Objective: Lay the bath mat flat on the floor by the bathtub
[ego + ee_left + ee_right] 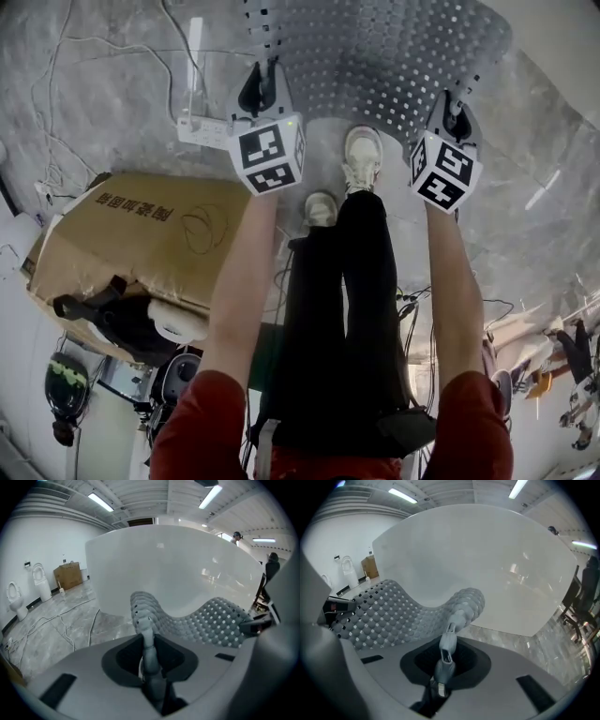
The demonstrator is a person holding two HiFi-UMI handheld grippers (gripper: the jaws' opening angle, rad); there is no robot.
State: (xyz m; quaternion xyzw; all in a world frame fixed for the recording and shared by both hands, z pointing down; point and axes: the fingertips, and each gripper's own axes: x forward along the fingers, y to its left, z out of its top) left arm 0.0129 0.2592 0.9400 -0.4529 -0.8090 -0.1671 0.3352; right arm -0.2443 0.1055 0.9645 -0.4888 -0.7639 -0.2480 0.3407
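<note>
Where the mat is: the grey bubbled bath mat (394, 66) hangs from both tools over the marbled floor (112, 84), just ahead of the person's forward shoe (363, 155) and in front of the white bathtub (187, 564); whether any part touches the floor I cannot tell.
Mat shape: humped up at each pinched spot, sagging in a dip between them.
Left tool (147, 641): jaws pressed nearly together, pinching the mat's near edge at its left end.
Right tool (447, 644): jaws pressed nearly together, pinching the same edge at its right end.
Tools together: about level with each other, well apart, both angled downward and away from the person.
Bathtub: its smooth wall stands right behind the mat in both tool views.
Floor, left side: a cardboard box (141, 225) and a white power strip (202, 131) with cables, near the left tool.
Floor, far left: two toilets (14, 599) by the wall.
</note>
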